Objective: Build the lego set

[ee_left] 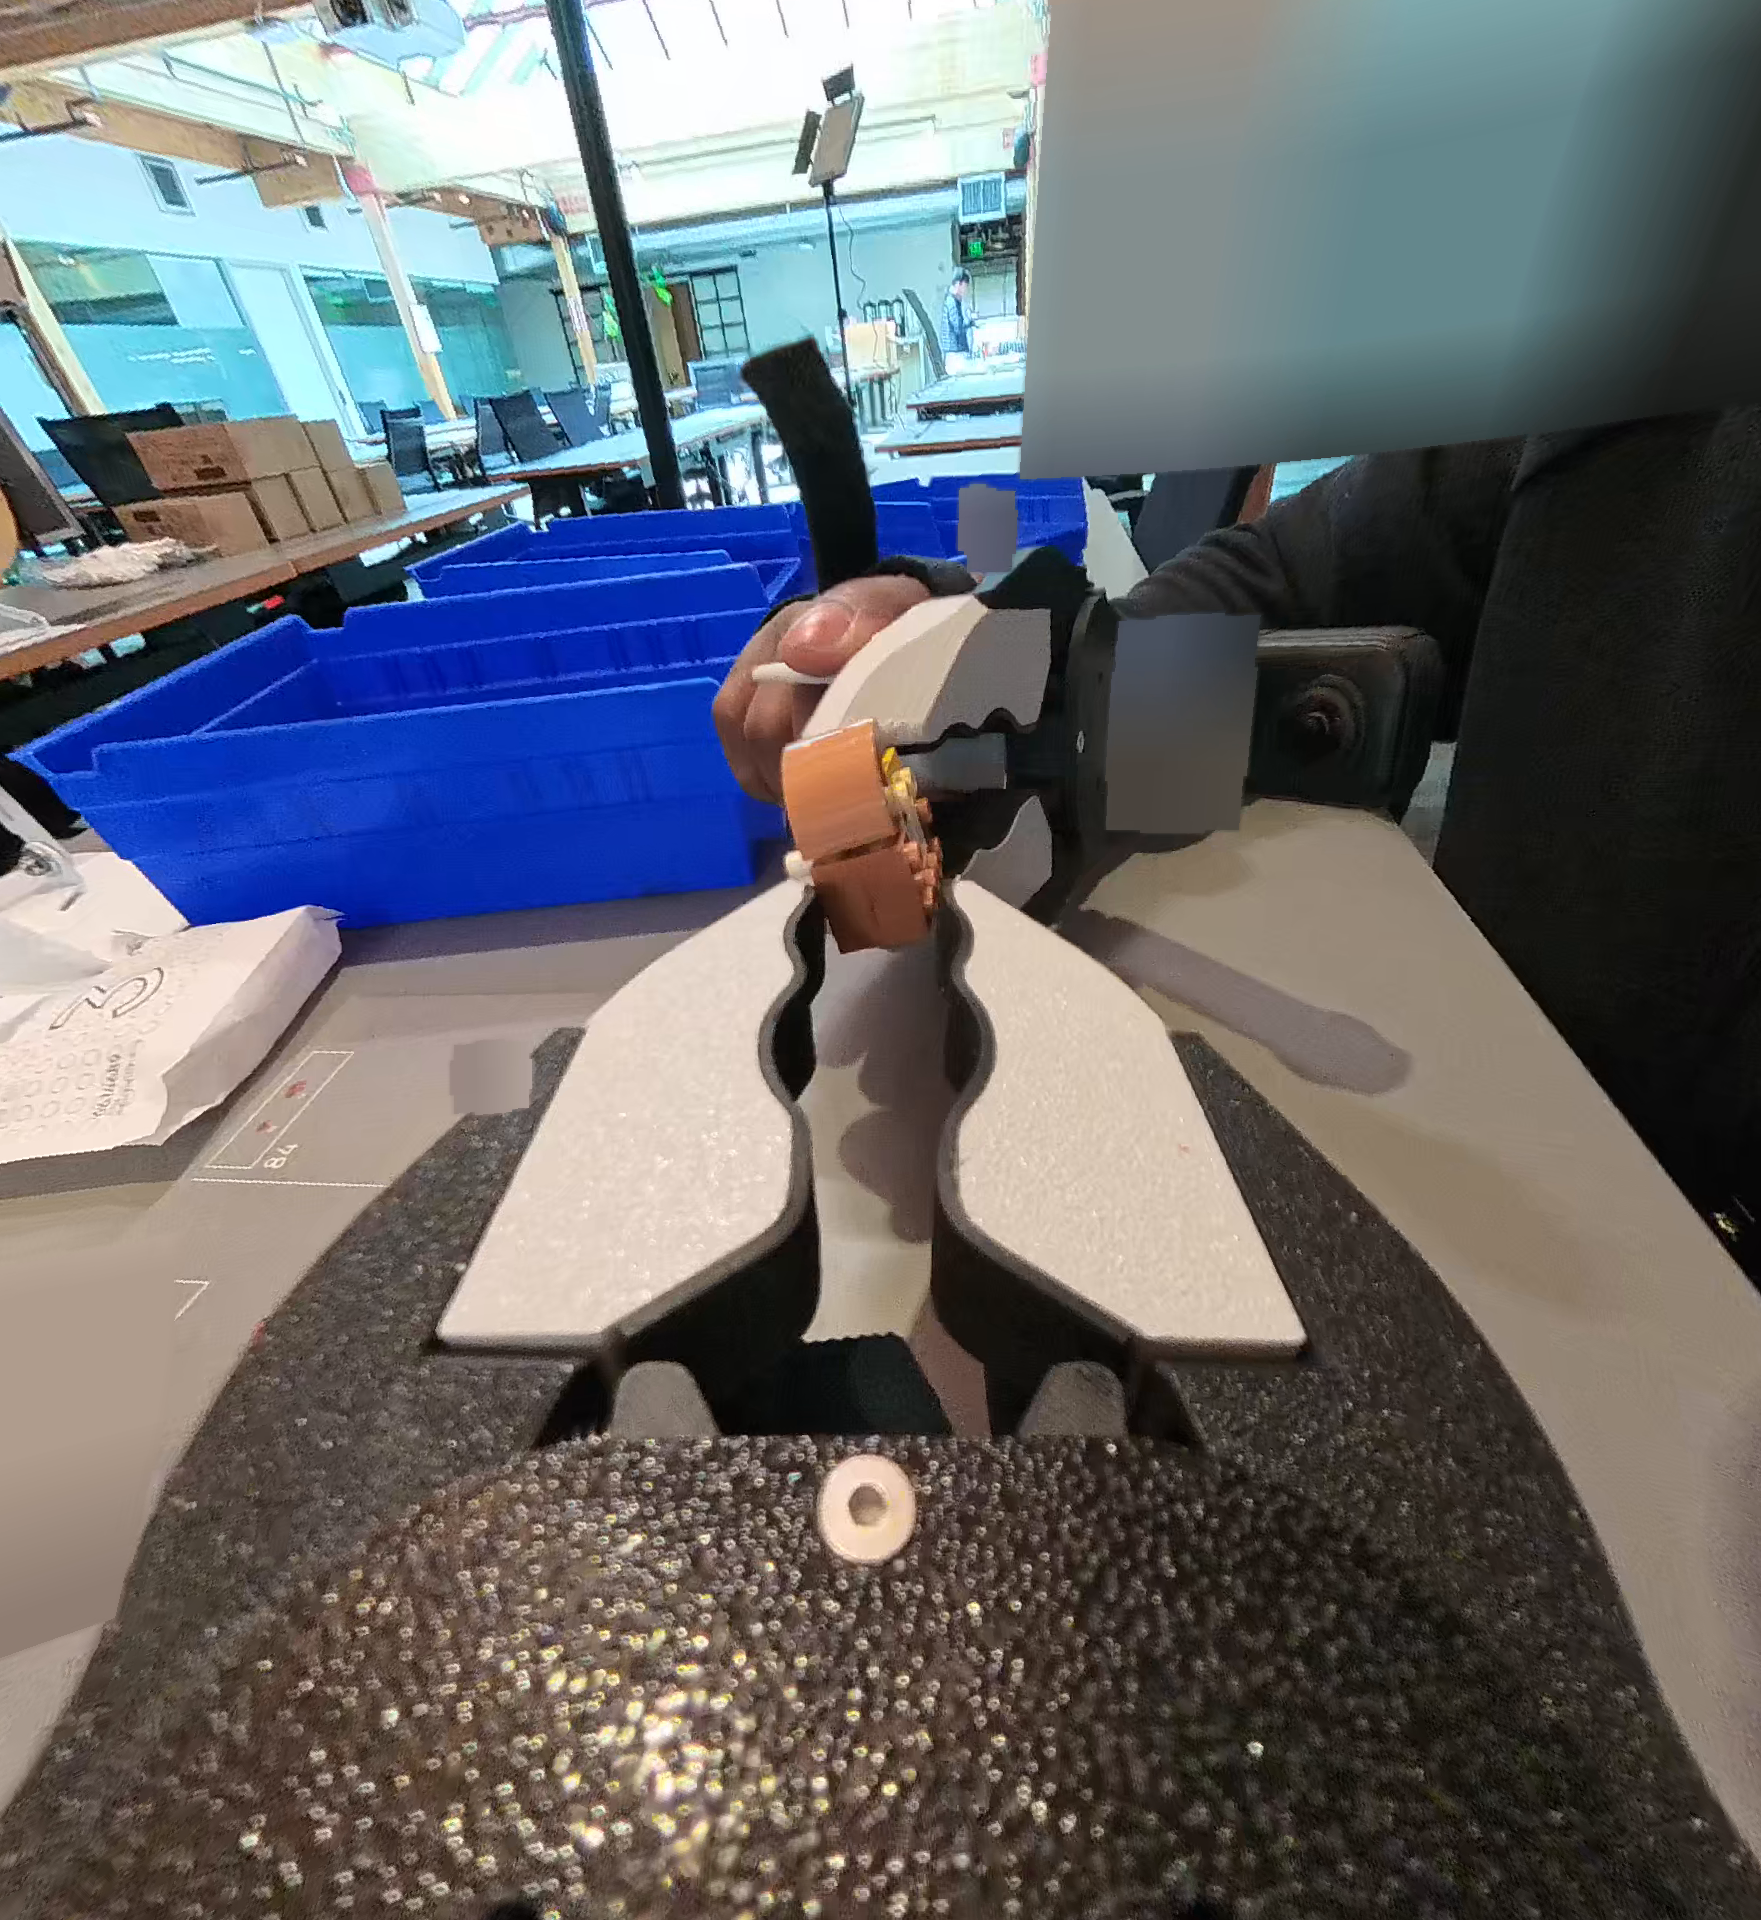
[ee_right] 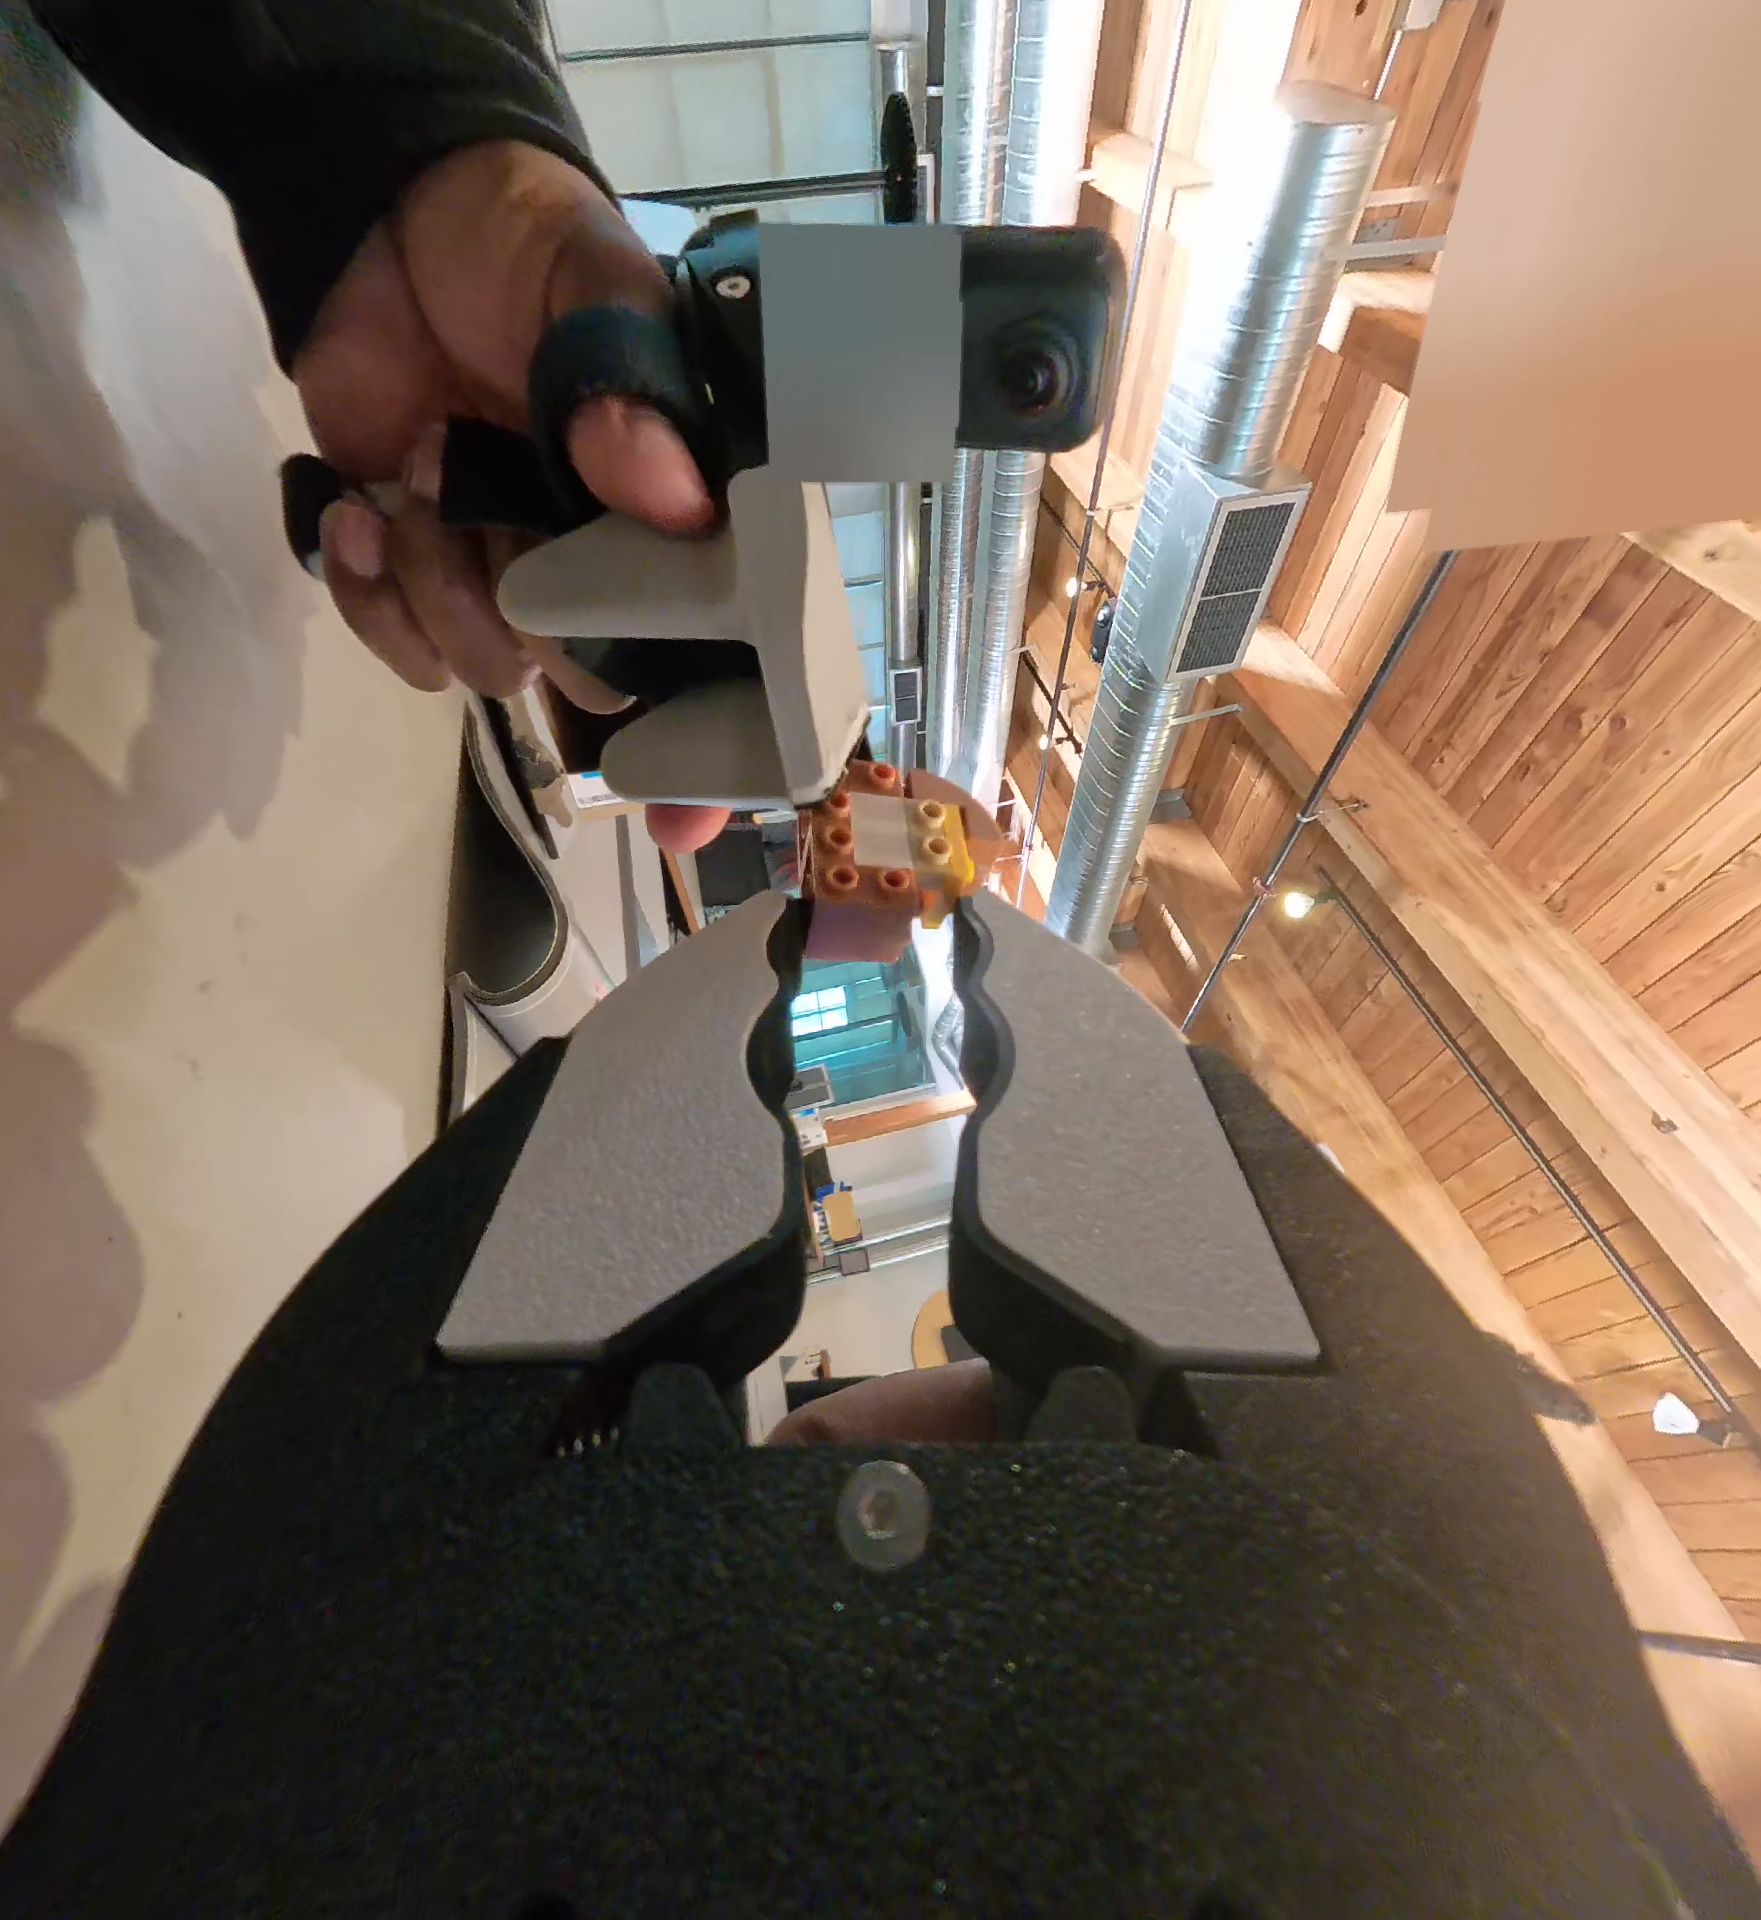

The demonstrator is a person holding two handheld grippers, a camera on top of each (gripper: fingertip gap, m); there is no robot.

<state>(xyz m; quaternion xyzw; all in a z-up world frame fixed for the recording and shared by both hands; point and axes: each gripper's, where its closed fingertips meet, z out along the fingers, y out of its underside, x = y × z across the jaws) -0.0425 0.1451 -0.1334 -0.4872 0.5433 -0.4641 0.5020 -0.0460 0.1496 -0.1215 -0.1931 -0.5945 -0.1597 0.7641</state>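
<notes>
Gripping a small brown toy-brick assembly (ee_left: 860, 831) from two sides, both hand-held grippers meet above the pale grey table (ee_left: 1271, 977). The left gripper (ee_left: 876, 914) has its fingertips closed on the lower block of the assembly, which juts up from between the tips. The right gripper (ee_left: 917, 748) comes in from the side, its two fingers clamped on the studded face, where a yellow piece (ee_right: 964, 868) and a whitish tile (ee_right: 881, 829) sit among the brown studs. A person's hand (ee_left: 803, 665) wraps the right gripper's handle. Behind stand blue plastic bins (ee_left: 419, 769); a white paper bag (ee_left: 107, 1039) lies on the table off to the left.
</notes>
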